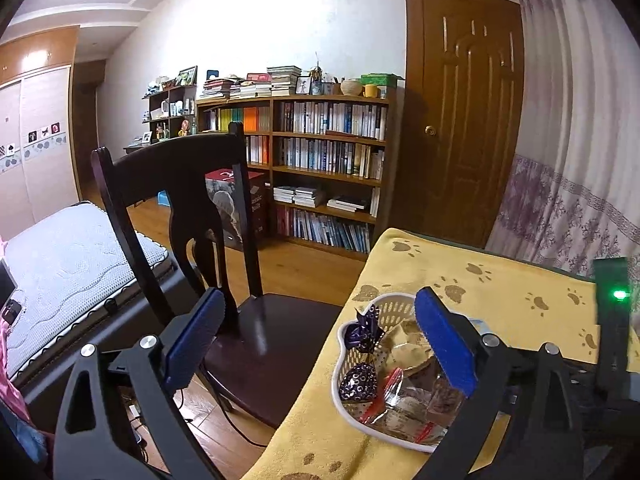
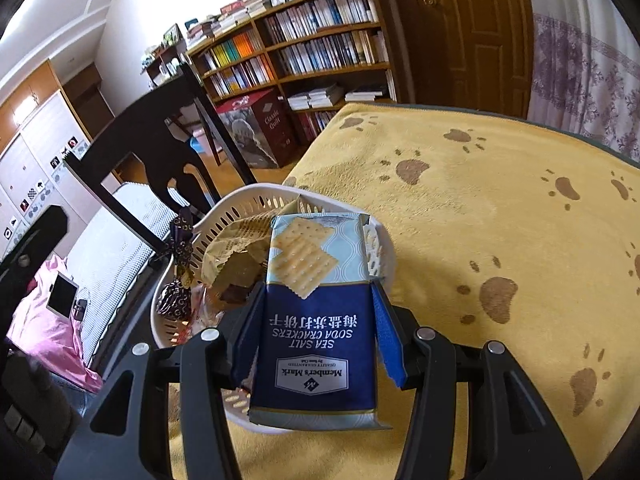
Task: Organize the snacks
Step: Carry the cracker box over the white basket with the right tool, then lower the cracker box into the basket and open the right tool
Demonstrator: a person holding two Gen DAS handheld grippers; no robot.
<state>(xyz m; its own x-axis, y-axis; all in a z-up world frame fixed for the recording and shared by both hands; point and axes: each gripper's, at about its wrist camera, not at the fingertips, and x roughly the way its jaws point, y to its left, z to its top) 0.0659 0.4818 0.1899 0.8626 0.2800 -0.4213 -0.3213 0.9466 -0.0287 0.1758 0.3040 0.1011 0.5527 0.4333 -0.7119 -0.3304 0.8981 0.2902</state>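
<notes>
White slotted plastic basket [image 2: 256,200] sits at the left edge of the desk [image 2: 500,220] on yellow paw-print cloth, holding a purple foil candy [image 1: 358,376], tan crinkled wrappers [image 1: 404,354] and clear packets with red trim [image 1: 400,404]. Right gripper [image 2: 316,320] is clenched on a blue sea salt soda cracker pack [image 2: 316,344], held over the basket and hiding its near side. Left gripper [image 1: 320,344] is released wide, empty, its right finger covering part of the basket; contents underneath hard to make out.

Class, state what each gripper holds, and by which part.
Right gripper clamps the cracker pack by its long sides, at the blue half. Left gripper holds nothing.
</notes>
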